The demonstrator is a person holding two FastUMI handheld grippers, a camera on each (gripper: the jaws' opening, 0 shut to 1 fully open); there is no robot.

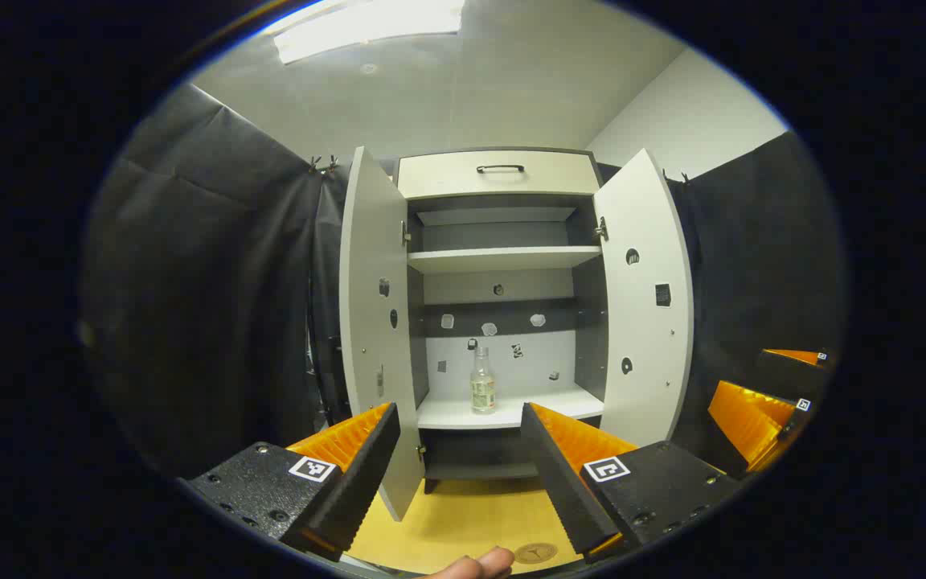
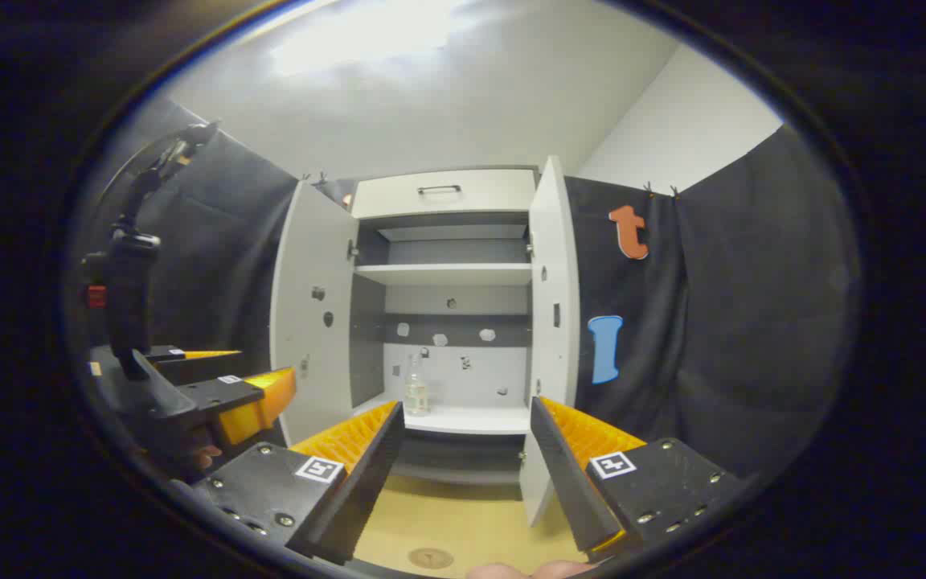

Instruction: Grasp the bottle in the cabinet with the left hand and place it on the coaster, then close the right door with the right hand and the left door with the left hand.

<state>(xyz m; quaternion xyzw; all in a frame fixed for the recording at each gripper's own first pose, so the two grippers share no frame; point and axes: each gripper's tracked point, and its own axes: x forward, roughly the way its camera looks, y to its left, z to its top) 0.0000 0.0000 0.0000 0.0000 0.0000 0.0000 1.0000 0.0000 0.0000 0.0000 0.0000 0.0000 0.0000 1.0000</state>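
Both tongs, left gripper and right gripper, spread apart, nothing clamped; step 1 pending, probably: advance left toward bottle straight ahead in cabinet.

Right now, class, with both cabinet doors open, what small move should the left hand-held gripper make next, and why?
Probably ease the left hand-held gripper forward toward the bottle. Its jaws are open and empty, and the bottle stands upright on the lower shelf, not yet grasped.
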